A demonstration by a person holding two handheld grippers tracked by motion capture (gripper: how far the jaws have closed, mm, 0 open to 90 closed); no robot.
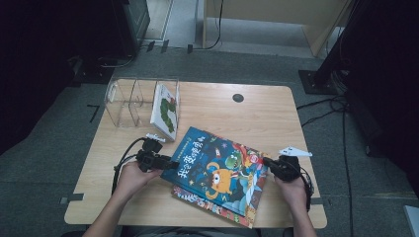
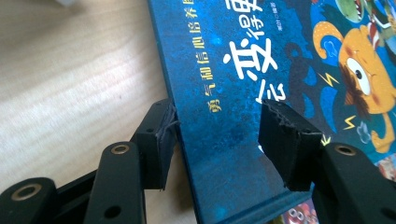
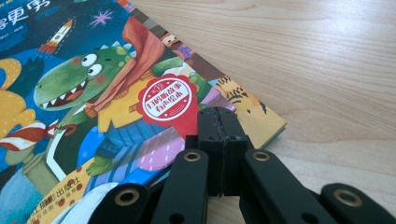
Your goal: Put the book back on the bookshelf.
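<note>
At table centre, toward 6 o'clock, blue picture book (image 1: 217, 170) lies on a second book (image 1: 207, 201). Left gripper (image 1: 165, 164) at the book's 9 o'clock edge, jaws spread, straddling the spine edge, one on cover, one on table (image 1: 257, 113). Right gripper (image 1: 269, 163) at 3 o'clock, jaws pressed together, empty, over the cover corner. Clear rack (image 1: 131, 101) at 11 o'clock holds another book (image 1: 165, 111).

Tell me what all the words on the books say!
Blue picture book, yellow line by the spine: "勇气和信心培养".
Its white title: partly cut off, not fully readable.
Red round sticker on that cover: "扫码听故事", second line blurred.
White book in the clear plastic rack: too small.
</note>
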